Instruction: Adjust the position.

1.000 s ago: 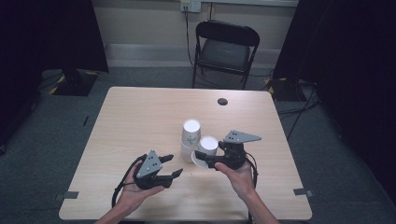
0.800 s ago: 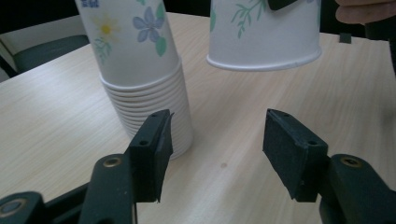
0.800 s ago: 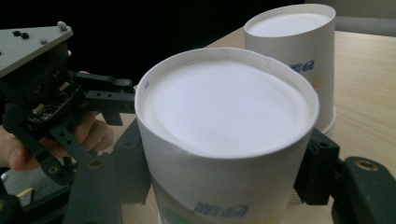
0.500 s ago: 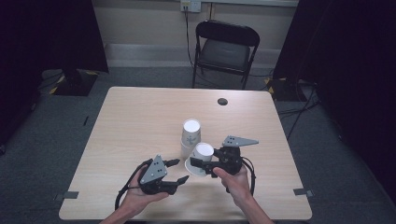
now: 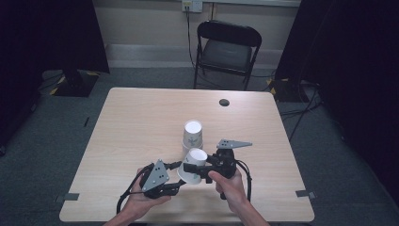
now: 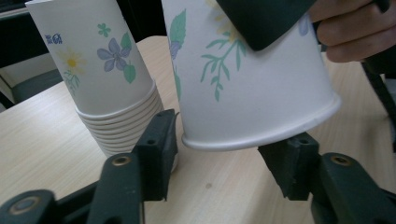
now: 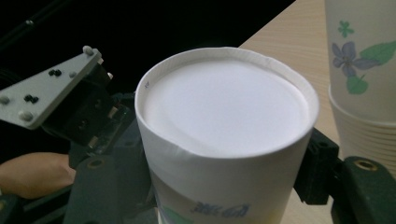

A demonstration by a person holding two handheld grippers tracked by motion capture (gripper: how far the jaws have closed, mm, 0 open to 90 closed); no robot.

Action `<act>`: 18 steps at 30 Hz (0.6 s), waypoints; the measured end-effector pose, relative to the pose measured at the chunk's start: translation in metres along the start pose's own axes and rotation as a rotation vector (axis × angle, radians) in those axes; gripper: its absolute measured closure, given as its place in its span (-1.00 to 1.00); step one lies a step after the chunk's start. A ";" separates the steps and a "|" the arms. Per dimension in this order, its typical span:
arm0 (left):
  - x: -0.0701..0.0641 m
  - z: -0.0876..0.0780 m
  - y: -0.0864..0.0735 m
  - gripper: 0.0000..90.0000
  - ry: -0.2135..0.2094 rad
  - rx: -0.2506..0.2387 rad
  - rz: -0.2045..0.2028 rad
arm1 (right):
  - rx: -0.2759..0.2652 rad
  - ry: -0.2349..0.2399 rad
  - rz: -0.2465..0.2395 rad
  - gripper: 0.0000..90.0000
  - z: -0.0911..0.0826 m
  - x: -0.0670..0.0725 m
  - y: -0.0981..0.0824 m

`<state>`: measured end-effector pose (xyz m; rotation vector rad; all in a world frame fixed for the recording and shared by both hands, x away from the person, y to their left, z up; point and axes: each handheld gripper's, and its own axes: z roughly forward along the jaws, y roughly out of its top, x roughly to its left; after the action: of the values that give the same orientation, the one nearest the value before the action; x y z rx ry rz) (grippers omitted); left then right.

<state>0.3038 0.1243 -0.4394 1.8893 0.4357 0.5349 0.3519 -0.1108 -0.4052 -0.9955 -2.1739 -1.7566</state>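
Paper cup (image 5: 192, 165), upside down and tilted, sits off the table (image 5: 127, 127) near its front edge, between both grippers. High view: right gripper (image 5: 197, 168) is clamped on the cup's side, right hand (image 5: 229, 184) wrapped round the gripper body, grey plate on top. Left gripper (image 5: 176, 176) sits just left of the cup, held by left hand (image 5: 141, 200); its jaws reach under the cup's rim, apart. Stack of cups (image 5: 192, 135) stands upside down on the table right behind the held cup, close to it. Small dark round thing (image 5: 224, 102) lies near the table's far edge. Black folding chair (image 5: 226, 49) stands beyond the table.

Left gripper view: held cup (image 6: 247, 79) w/ green leaf print hangs rim-down above the wood, rim just above & between the two black jaws, which are spread wide, not touching it. A right gripper jaw presses on the cup wall up top, fingers (image 6: 355, 32) beside it. Stack (image 6: 107, 79) w/ flower print stands to the left, abt nine rims nested, base on the table.

Right gripper view: cup's white bottom (image 7: 224, 105) faces the camera, jaws squeezed on either side of it. Left gripper w/ grey plate (image 7: 46, 88) behind it at left. Stack (image 7: 362, 70) at right edge.
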 end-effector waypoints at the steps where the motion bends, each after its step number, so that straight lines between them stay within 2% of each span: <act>1: -0.001 0.001 0.000 0.11 0.006 -0.002 0.003 | 0.001 0.011 0.015 -0.23 0.001 0.000 -0.001; 3: -0.001 0.003 -0.001 0.18 0.014 -0.007 -0.012 | -0.002 0.027 0.042 -0.23 0.003 0.001 -0.001; 6: -0.001 0.005 -0.003 0.23 0.018 -0.001 -0.016 | -0.004 0.029 0.054 -0.23 0.004 0.000 -0.002; 11: 0.001 0.002 -0.002 0.45 0.080 -0.016 -0.013 | -0.002 0.029 0.099 -0.23 0.005 -0.003 -0.004; 13: 0.002 0.001 -0.002 0.54 0.081 -0.022 -0.024 | -0.014 0.051 0.129 -0.23 0.005 -0.005 -0.004; 16: 0.000 0.000 -0.001 0.60 0.101 -0.025 -0.022 | -0.023 0.056 0.159 -0.23 0.006 -0.006 -0.005; 18: 0.000 0.000 0.000 0.63 0.102 -0.022 -0.034 | -0.034 0.054 0.160 -0.23 0.006 -0.006 -0.005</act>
<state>0.3034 0.1246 -0.4396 1.8362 0.5254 0.6125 0.3550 -0.1082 -0.4143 -1.0837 -1.9791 -1.7319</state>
